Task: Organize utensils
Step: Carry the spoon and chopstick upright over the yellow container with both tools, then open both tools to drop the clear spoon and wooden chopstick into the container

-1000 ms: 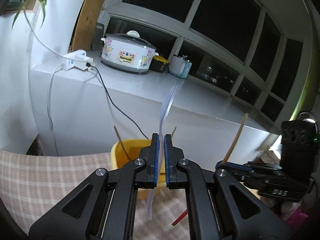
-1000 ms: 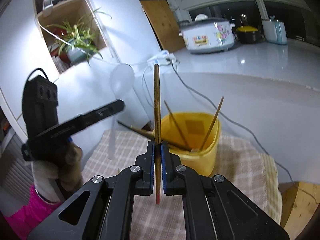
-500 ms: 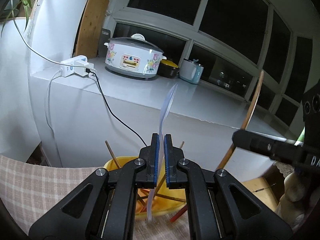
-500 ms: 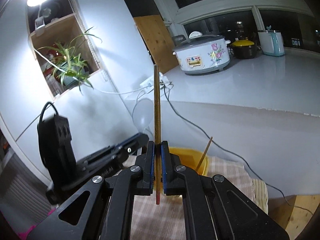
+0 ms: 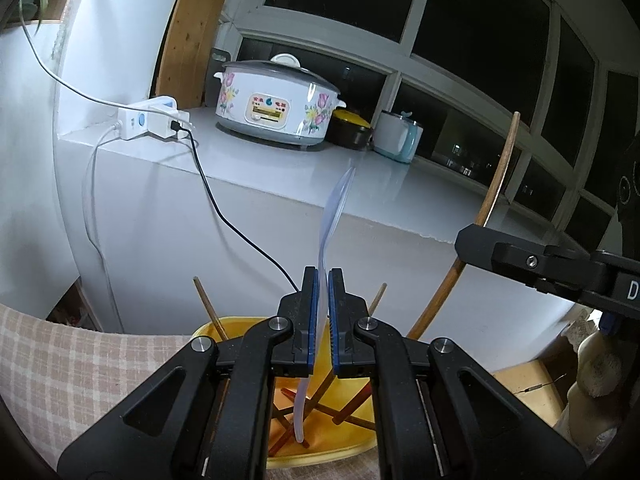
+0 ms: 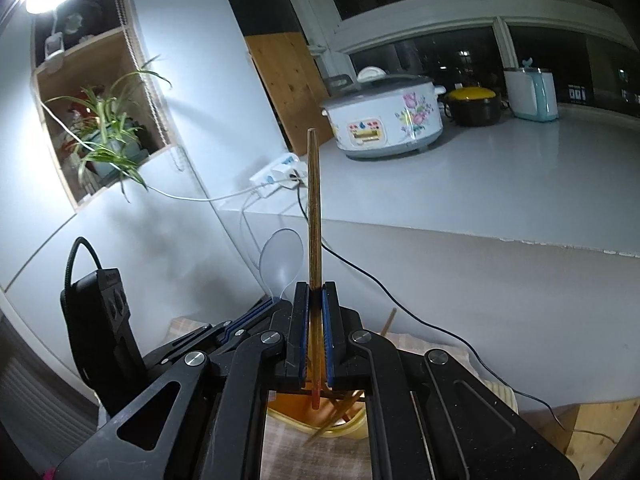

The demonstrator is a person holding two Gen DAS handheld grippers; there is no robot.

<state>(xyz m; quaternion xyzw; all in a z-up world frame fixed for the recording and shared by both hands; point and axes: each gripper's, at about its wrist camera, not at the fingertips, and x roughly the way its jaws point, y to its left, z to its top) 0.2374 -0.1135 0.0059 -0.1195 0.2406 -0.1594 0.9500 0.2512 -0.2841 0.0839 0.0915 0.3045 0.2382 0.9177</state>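
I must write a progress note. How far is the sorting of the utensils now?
Done: several chopsticks already stand in the yellow tub. In hand: the left tool is shut on a clear plastic spoon, and the right tool is shut on a wooden chopstick, both above the tub. Left: releasing these two; whether other utensils remain is out of view.

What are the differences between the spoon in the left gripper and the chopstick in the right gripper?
The spoon is pale translucent plastic; the chopstick is brown wood with a reddish lower tip. The spoon widens into a bowl at its top; the chopstick is a thin straight stick. The spoon's handle curves; the chopstick does not. Both stand nearly upright, clamped in shut jaws of the left gripper and right gripper, above the yellow tub.
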